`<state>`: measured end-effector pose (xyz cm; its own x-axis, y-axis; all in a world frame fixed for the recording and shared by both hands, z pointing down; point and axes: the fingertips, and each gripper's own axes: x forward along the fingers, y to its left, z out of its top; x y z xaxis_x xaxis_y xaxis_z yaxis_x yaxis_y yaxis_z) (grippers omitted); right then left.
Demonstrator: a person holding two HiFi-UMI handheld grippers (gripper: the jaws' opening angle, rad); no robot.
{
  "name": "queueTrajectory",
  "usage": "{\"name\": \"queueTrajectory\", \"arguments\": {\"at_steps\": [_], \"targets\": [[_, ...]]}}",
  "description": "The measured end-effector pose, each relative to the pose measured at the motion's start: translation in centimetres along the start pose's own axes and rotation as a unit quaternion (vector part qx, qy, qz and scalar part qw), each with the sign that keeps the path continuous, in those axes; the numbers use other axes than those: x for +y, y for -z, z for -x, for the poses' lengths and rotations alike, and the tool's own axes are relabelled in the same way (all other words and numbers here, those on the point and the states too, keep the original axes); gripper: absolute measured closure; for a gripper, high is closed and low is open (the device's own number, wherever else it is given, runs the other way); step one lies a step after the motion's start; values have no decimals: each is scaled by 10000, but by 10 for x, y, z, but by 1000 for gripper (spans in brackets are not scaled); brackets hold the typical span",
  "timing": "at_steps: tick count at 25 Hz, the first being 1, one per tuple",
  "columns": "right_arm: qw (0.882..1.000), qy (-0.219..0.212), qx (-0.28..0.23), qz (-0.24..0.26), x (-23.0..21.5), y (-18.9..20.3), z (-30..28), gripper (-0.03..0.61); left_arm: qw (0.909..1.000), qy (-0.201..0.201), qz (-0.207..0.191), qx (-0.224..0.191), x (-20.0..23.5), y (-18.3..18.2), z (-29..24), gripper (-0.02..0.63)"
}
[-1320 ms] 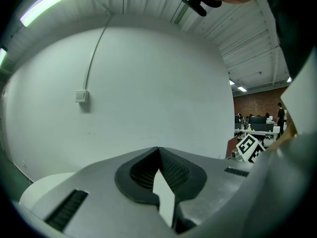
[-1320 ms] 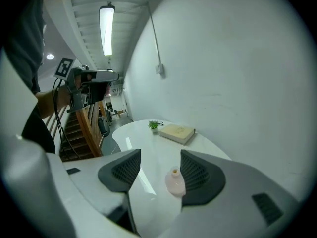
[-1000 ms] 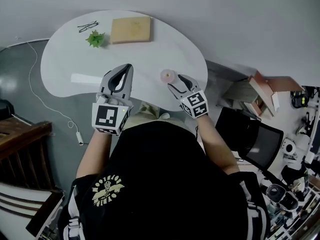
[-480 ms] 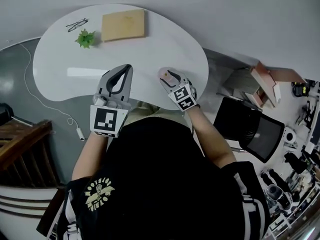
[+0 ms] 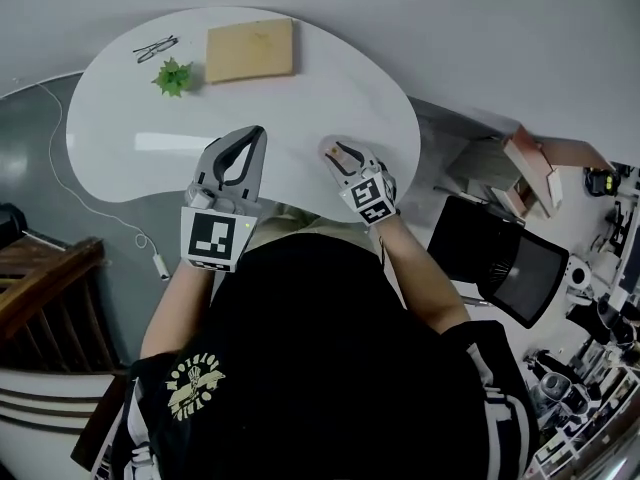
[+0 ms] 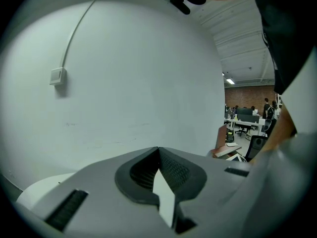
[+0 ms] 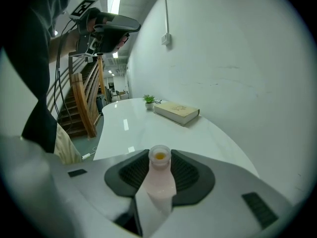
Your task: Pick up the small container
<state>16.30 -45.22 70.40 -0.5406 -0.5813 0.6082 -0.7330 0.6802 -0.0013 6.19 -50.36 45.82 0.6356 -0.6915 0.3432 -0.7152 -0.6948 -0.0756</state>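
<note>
The small container (image 7: 159, 175), a pale pink translucent bottle with an open neck and something yellow inside, stands upright between the pads of my right gripper (image 7: 159, 156). Its jaws are closing and the pads touch the bottle on both sides. In the head view the right gripper (image 5: 336, 152) is at the white table's (image 5: 300, 98) near edge, and only the container's top (image 5: 331, 147) shows past its fingers. My left gripper (image 5: 254, 136) hovers to the left, shut with nothing in it. In its own view the left gripper (image 6: 159, 150) points at a bare wall.
A tan book (image 5: 250, 51) lies at the table's far side, with a small green plant (image 5: 172, 76) and a pair of glasses (image 5: 153, 48) to its left. A black chair (image 5: 500, 268) stands on the right. A wooden staircase (image 5: 40, 268) is on the left.
The right gripper has moved forward around the container and its jaws have narrowed onto it. The left gripper has kept its place.
</note>
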Motion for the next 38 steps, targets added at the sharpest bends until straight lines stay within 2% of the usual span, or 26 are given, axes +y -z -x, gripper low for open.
{"name": "queueTrajectory", "arguments": {"at_steps": [6,9,17,29,38], "targets": [[9996,-243,77,74,0,-22,16,428,9999,-131,-41,-21,8,-7,4,594],[9995,-289,72,-60,-6,-39,30,428,9998,-171,-26,-81,6,-16,3,594],[9988,-434,-172,-138,-13,-108,77,428,9993,-172,-123,-322,-2,-41,0,594],[9975,-427,-536,-179,-11,-198,154,430,9977,-225,-227,-593,-12,-67,12,594],[9970,-537,-555,40,2,-227,186,430,9964,-246,-361,-726,-25,-78,27,594]]}}
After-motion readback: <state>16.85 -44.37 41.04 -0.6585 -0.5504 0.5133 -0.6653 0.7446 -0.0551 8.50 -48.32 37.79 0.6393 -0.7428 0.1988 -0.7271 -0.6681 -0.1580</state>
